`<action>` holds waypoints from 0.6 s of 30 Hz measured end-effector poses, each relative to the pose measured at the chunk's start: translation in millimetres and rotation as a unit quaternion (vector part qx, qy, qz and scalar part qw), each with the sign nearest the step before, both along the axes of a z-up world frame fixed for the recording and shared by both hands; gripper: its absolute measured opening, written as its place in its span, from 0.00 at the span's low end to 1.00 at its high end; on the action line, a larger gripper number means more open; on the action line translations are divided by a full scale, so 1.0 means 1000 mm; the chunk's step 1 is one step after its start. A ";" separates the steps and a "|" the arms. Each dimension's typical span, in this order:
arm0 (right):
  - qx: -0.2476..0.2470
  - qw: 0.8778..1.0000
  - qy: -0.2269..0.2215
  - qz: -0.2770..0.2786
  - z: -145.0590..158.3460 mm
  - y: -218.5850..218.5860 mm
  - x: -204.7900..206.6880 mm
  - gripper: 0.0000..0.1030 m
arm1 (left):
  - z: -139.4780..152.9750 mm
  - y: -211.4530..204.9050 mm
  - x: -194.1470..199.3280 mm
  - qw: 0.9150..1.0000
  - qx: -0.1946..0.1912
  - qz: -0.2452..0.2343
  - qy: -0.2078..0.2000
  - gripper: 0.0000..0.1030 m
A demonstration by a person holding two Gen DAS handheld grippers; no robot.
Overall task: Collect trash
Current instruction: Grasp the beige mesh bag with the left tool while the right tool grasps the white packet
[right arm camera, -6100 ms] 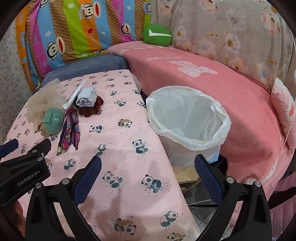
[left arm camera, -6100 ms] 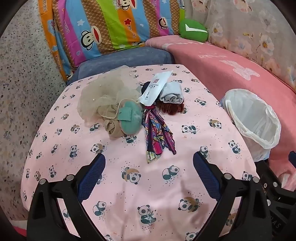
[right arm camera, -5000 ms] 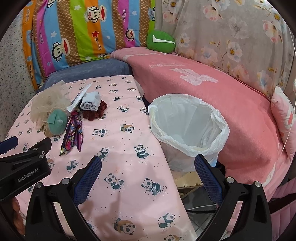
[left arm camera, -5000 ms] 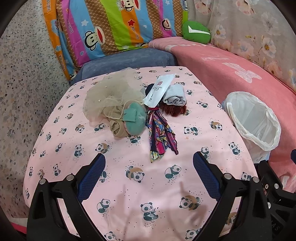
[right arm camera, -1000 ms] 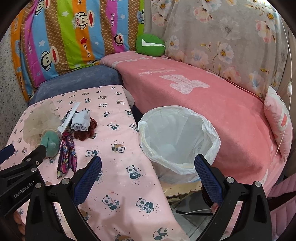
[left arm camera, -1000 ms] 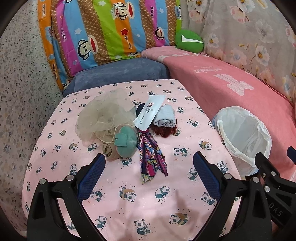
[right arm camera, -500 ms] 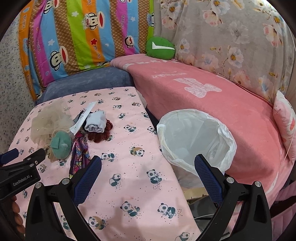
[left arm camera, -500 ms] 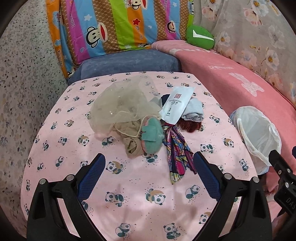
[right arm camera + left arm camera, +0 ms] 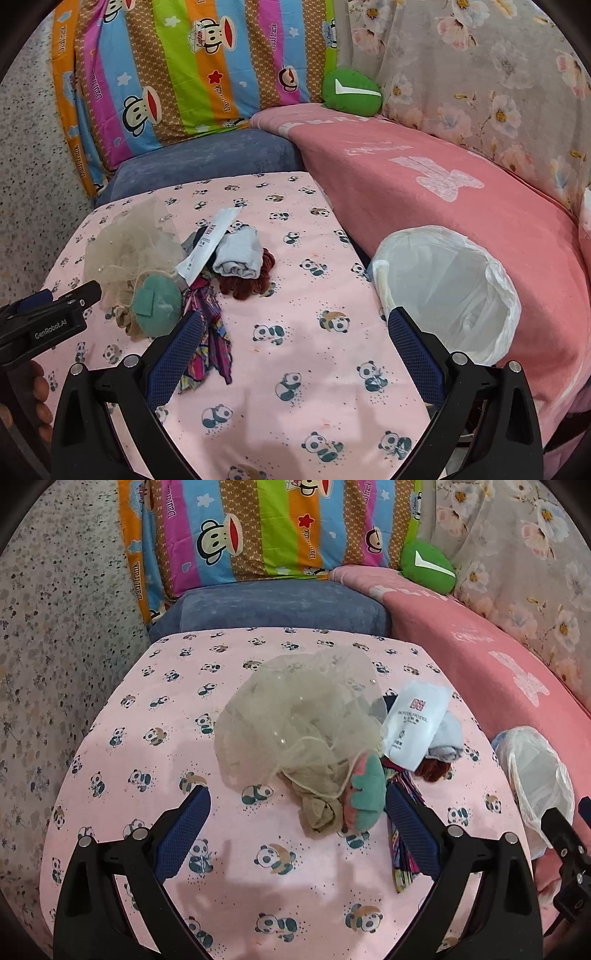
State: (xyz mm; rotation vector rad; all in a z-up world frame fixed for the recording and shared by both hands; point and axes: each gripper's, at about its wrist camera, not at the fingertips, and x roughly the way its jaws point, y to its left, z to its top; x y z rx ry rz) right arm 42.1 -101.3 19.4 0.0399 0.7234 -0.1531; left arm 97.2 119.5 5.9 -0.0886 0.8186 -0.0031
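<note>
Both grippers empty, fingers wide; left gripper [image 9: 295,814] has closed in on trash pile [image 9: 314,738] beside lined bin [image 9: 443,288], right gripper [image 9: 293,332] idle → pick imminent, nothing binned yet.

White hotel sachet [image 9: 415,723] atop the clutter pile; white-lined bin [image 9: 447,291], mouth open, beside the table.

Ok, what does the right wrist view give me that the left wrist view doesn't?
Only the right wrist view looks into the bin's open mouth and shows the colourful strip whole.
Only the left wrist view shows the printed face of the white packet.
Both show the mesh pouch, green pad and both grippers open, left, right.
</note>
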 end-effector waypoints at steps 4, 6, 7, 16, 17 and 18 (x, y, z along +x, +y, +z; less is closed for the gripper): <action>0.005 1.000 -0.001 0.017 -0.002 0.014 0.021 0.93 | 0.000 0.010 0.024 1.000 0.000 0.006 -0.003 0.89; 0.012 1.000 0.003 0.024 -0.005 0.020 0.034 0.93 | -0.003 0.013 0.036 1.000 0.001 0.007 -0.003 0.88; 0.016 0.999 0.004 0.027 -0.007 0.022 0.041 0.91 | -0.005 0.015 0.042 1.000 0.000 0.005 -0.001 0.88; 0.085 0.994 0.048 0.055 -0.039 0.040 0.098 0.65 | -0.027 0.013 0.084 0.999 -0.023 -0.029 0.028 0.45; 0.087 0.993 0.053 0.057 -0.044 0.042 0.102 0.61 | -0.028 0.012 0.086 0.999 -0.028 -0.034 0.030 0.35; 0.088 0.993 0.058 0.060 -0.049 0.045 0.106 0.56 | -0.029 0.013 0.088 0.998 -0.031 -0.037 0.032 0.27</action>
